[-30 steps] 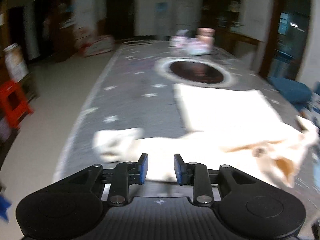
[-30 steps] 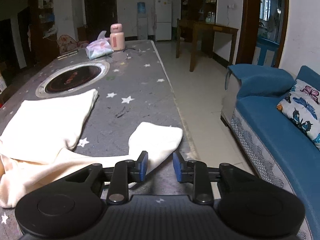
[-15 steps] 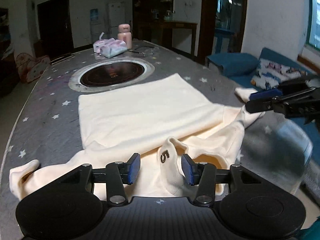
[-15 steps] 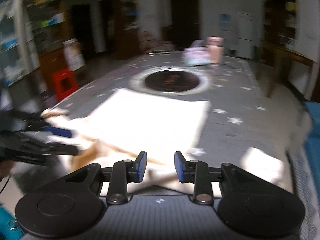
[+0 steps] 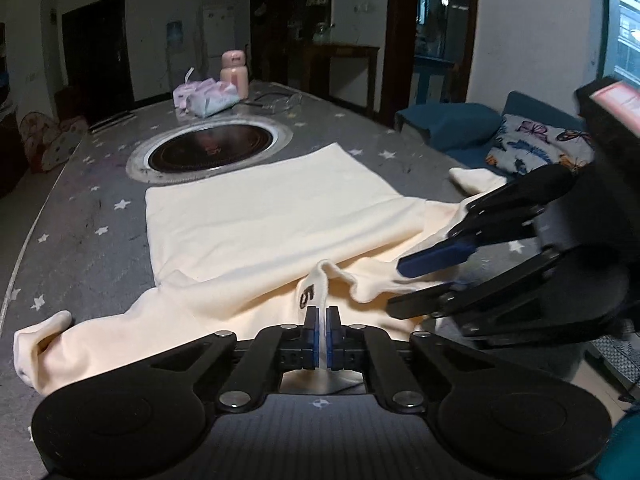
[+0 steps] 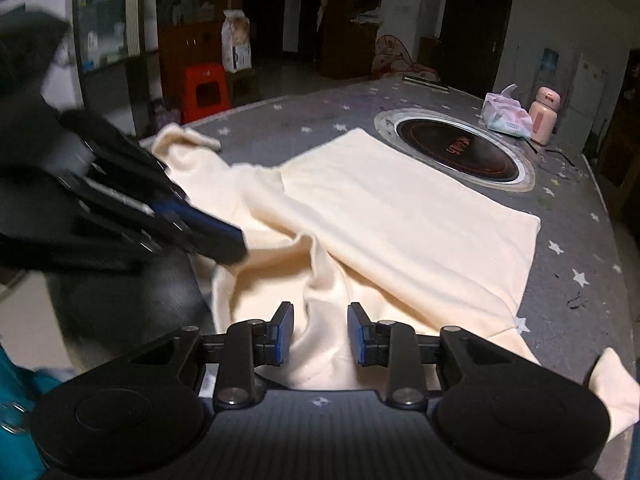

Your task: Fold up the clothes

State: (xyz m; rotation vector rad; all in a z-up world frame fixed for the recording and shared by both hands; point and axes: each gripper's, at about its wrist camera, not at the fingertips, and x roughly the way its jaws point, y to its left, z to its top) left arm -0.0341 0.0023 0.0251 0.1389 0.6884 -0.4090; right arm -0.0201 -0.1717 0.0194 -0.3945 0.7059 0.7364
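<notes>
a dark "5" stands on the collar tag (image 5: 307,295) of the cream shirt (image 5: 260,216), low centre of the left wrist view; nothing else is readable.

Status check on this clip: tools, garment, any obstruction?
Left tool shut on cream shirt at collar. Right tool closing, fabric between pads, not yet pinched. Nothing blocking on grey table.
</notes>
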